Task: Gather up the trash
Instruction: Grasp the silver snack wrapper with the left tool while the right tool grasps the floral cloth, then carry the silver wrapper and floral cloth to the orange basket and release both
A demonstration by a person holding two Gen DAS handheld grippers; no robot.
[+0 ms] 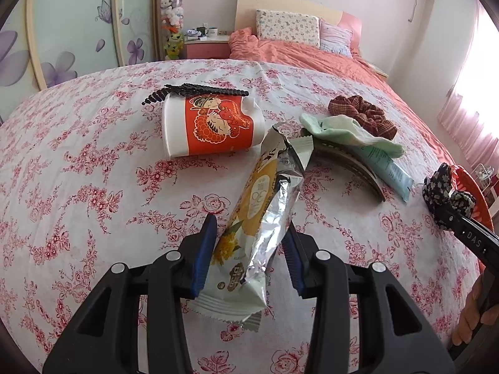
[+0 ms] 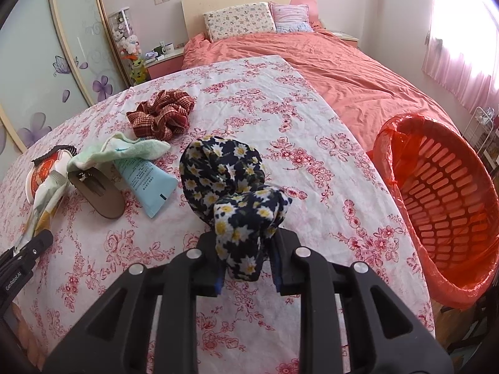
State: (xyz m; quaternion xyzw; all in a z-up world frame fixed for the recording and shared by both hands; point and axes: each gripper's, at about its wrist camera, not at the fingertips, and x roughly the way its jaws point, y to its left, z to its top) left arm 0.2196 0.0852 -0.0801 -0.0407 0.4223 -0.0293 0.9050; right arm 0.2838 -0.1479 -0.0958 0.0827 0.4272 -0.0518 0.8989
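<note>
My left gripper (image 1: pixel 249 249) has its blue-padded fingers (image 1: pixel 204 252) set a moderate way apart on either side of an opened snack wrapper (image 1: pixel 265 215); the left pad touches the wrapper's edge, but I cannot tell whether the right pad presses it, so I cannot say if it is truly gripped. The wrapper lies lengthwise on the floral tablecloth (image 1: pixel 78 171), its torn foil end pointing away from me.

My right gripper (image 2: pixel 248 261) is clenched on a dark daisy-print scrunchie (image 2: pixel 230 187), which stands up from between the jaws above the cloth.

Just beyond the wrapper's far end a paper cup (image 1: pixel 212 126) lies on its side, with a black comb (image 1: pixel 193 92) touching its rim behind it. To the right of the wrapper sit a brown hair clip (image 1: pixel 352 163), a pale green cloth (image 1: pixel 352 131) draped over it, and a light blue tube (image 1: pixel 389 168) partly under the cloth. A red plaid scrunchie (image 2: pixel 162 115) rests farther back.

At the table's right edge stands an orange basket (image 2: pixel 443 199) lined with a red bag, tilted toward me in the right wrist view. Behind the table is a bed (image 2: pixel 327 62) with a coral cover.
</note>
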